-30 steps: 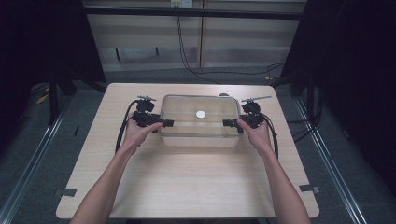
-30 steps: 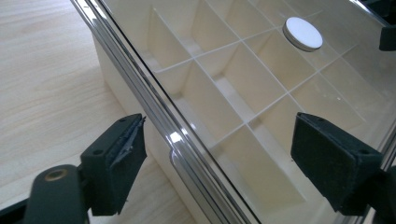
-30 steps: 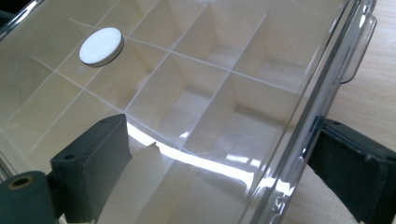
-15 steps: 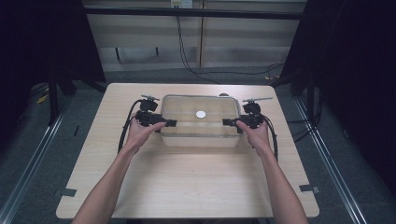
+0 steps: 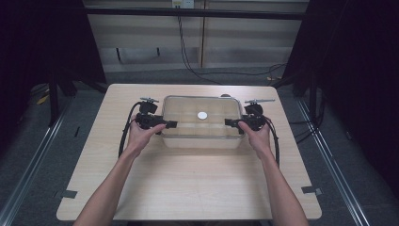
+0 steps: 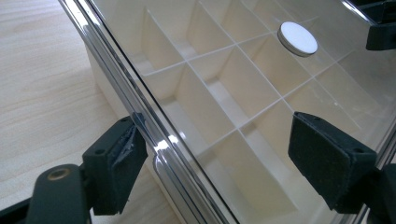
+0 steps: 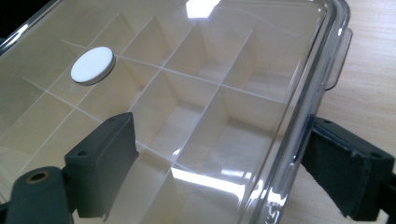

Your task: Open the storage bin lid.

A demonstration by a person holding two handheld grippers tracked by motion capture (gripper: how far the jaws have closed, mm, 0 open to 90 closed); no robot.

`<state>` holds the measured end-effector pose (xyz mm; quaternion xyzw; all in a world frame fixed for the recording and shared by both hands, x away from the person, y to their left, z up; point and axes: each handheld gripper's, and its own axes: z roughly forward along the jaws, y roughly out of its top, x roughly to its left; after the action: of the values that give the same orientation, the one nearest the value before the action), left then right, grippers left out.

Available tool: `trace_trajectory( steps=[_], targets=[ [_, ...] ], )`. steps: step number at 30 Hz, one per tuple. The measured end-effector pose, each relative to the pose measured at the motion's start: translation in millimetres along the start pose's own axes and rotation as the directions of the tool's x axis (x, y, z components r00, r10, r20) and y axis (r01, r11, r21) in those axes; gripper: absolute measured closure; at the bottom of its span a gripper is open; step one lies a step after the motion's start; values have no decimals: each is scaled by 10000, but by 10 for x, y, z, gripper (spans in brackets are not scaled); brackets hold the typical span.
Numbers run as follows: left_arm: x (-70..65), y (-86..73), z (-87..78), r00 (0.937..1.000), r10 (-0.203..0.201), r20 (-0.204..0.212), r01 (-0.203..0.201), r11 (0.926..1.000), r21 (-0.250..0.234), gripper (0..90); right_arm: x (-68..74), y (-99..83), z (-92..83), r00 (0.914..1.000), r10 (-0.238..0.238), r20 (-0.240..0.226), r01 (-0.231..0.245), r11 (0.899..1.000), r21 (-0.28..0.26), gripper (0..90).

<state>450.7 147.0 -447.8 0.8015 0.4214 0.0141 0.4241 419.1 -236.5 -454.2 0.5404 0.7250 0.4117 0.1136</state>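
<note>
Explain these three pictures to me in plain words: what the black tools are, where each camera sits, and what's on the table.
A person holds a hand-held two-jaw gripper in each hand: the left gripper and the right gripper. The high view looks down from above the wooden table. The other two pictures come from cameras riding on each gripper, looking along its black jaws. On the table sits a box with dividers under a clear lid with a white round knob. Each gripper's open jaws straddle one lid edge; nothing is clamped yet.

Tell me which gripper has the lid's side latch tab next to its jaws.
The right gripper: beside its outer jaw, a clear latch tab hangs off the lid. At the left gripper, the lid rim between the jaws has no tab.
</note>
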Motion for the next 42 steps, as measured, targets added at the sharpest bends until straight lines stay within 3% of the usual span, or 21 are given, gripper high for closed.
trace_trajectory(
  steps=[12, 14, 17, 21, 27, 32, 36, 42],
  targets=[
    [-20, 7, -21, 9995, 254, -180, -256, 9996, -140, 196, 35, 23, -18, 9989, -309, 365, 318, 9992, -252, 128],
    [-38, 17, -54, 9983, 475, -326, -482, 9987, -194, 222, 40, 25, -23, 9987, -294, 418, 307, 9990, -328, 133],
    [-41, 12, -64, 9981, 499, -372, -512, 9980, -367, 274, 45, 25, -36, 9991, -208, 357, 224, 9987, -465, 144],
    [-2, -36, -80, 9993, 308, -226, -326, 9961, -820, 315, 49, 25, -80, 9987, -300, 417, 326, 9975, -625, 199],
    [-24, -26, -107, 9981, 523, -326, -553, 9935, -992, 334, -23, 5, -151, 9999, 132, -8, -132, 9948, -1013, 287],
    [-20, -31, -156, 9982, 475, -372, -520, 9903, -1290, 397, -40, 12, -197, 9998, 185, 18, -182, 9922, -1236, 372],
    [-47, -43, -198, 9978, 434, -507, -510, 9857, -1607, 440, -28, -10, -244, 9991, 424, -98, -434, 9859, -1614, 406],
    [-68, -38, -270, 9972, 480, -574, -578, 9814, -1831, 488, 0, -21, -290, 9991, 416, -2, -409, 9813, -1883, 439]
  ],
)
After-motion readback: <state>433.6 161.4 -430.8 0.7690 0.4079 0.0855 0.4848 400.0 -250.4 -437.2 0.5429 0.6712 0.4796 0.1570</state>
